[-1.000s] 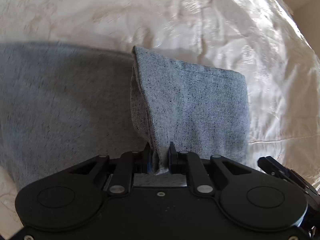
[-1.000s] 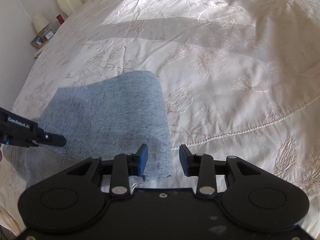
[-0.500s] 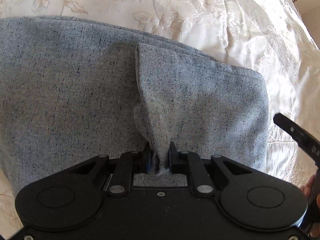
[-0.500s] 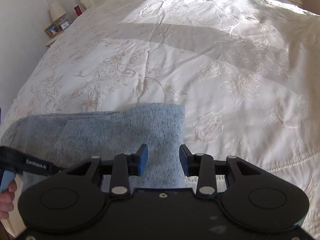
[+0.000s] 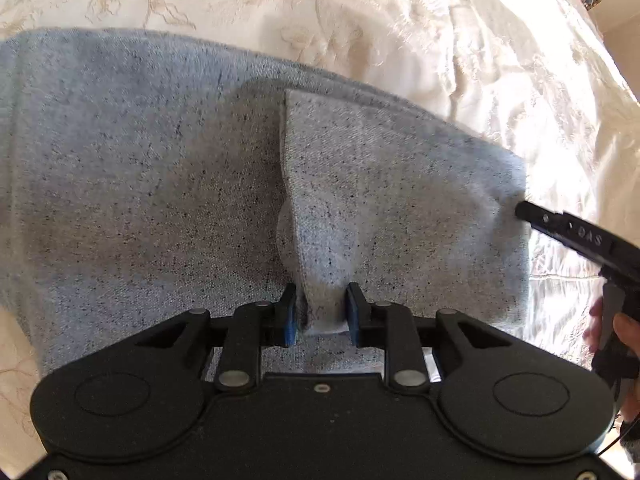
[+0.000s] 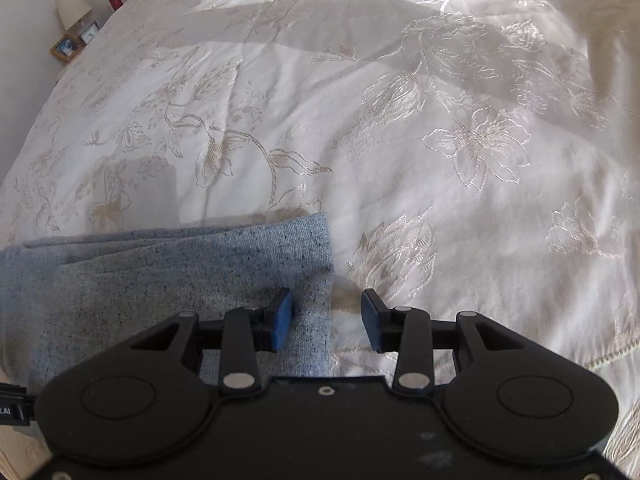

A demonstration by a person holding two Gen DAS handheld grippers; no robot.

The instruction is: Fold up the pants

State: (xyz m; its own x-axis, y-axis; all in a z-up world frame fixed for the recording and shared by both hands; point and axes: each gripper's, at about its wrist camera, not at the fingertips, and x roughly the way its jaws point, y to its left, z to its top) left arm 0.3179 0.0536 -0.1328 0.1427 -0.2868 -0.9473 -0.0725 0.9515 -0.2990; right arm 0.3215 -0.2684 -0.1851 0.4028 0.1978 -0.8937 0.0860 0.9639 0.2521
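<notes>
Where right shows bedspread point(image 6: 400, 120), pants point(image 5: 160, 180) left.

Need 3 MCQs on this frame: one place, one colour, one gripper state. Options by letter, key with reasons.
1. Where do the pants lie?
A. on a floral bedspread
B. on a wooden floor
C. in a basket

2. What colour are the pants?
A. red
B. speckled grey-blue
C. black

3. How does the right gripper stand?
A. clamped on a hem
B. shut on nothing
C. open over the pants' edge

Key: 1 A, embroidered flowers surround the cloth; 2 B, both views show it; 3 C, its pads stand clear of the cloth.
</notes>
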